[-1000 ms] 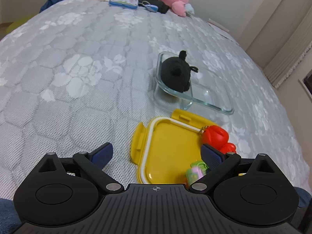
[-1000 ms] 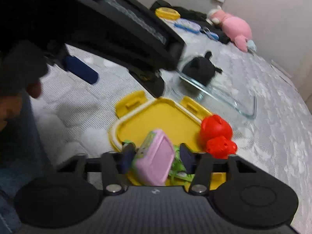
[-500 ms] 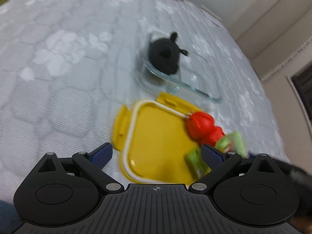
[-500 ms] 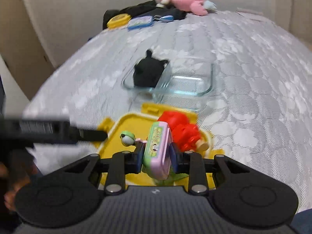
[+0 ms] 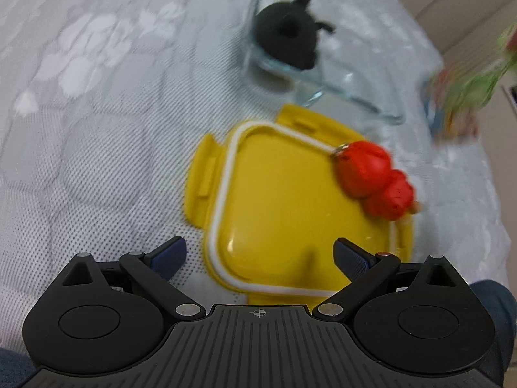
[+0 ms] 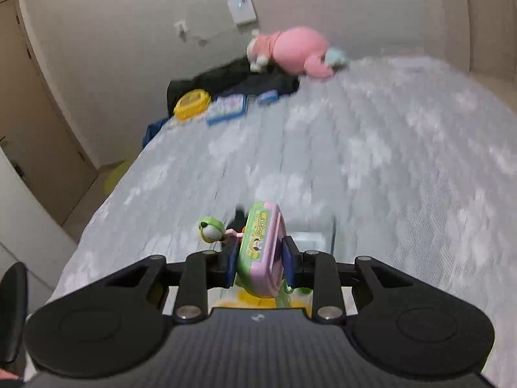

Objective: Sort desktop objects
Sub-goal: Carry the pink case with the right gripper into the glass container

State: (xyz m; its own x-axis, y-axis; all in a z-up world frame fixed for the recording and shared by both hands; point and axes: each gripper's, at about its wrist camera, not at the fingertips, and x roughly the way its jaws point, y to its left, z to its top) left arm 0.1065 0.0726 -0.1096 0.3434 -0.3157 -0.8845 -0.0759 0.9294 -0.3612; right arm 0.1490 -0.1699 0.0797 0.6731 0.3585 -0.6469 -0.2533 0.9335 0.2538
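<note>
My right gripper point(image 6: 260, 257) is shut on a pink and green toy case point(image 6: 261, 252) with a small green figure point(image 6: 210, 229) hanging from it, held above the bed. The case shows as a blur at the right edge of the left wrist view point(image 5: 468, 87). My left gripper point(image 5: 260, 255) is open and empty over the near edge of a yellow lid point(image 5: 284, 200). A red toy point(image 5: 371, 174) lies on the lid's right side. A black plush point(image 5: 287, 38) sits in a clear glass container point(image 5: 355, 97) beyond the lid.
A grey patterned bed cover point(image 6: 387, 161) fills both views. At the far end lie a pink plush point(image 6: 297, 51), a yellow box point(image 6: 192, 103), a blue case point(image 6: 226, 108) and dark clothing point(image 6: 232, 77). A door point(image 6: 42, 129) stands at left.
My right gripper has lifted the pink and green case off the yellow lid and tilted up toward the far wall. My left gripper has moved closer over the lid.
</note>
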